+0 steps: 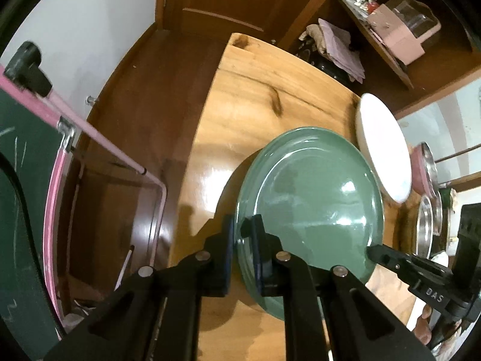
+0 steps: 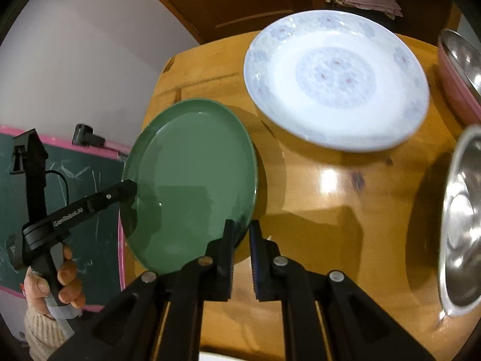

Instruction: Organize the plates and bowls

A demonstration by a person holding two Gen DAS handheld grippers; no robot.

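Green plate (image 1: pixel 309 207) held off the wooden table (image 1: pixel 240 114), filling the lower centre of the left wrist view and the lower left of the right wrist view (image 2: pixel 192 180). Clamped at two edges: left gripper (image 1: pixel 242 246) clenched on the near rim, one pad above and one below; right gripper (image 2: pixel 242 240) clenched on the opposite rim, its black pads pinching the edge (shadow of the plate visible on the wood beneath). Right gripper also seen from the side at the lower right of the left wrist view (image 1: pixel 371 251). Left hand (image 2: pixel 64 282) wrapped round its handle at the lower left of the right wrist view, cream knitted sleeve (image 2: pixel 42 331) below. White plate with a pale blue pattern (image 2: pixel 336 81) just beyond the green one, upper centre, seemingly raised and tilted, blurred. Steel bowl (image 2: pixel 460 219) at the right edge; pink bowl with a steel dish in it (image 2: pixel 457 69) above that. Green chalkboard with pink frame (image 2: pixel 87 180) at the left. Folded cloth (image 1: pixel 339 48) on a shelf, upper right.
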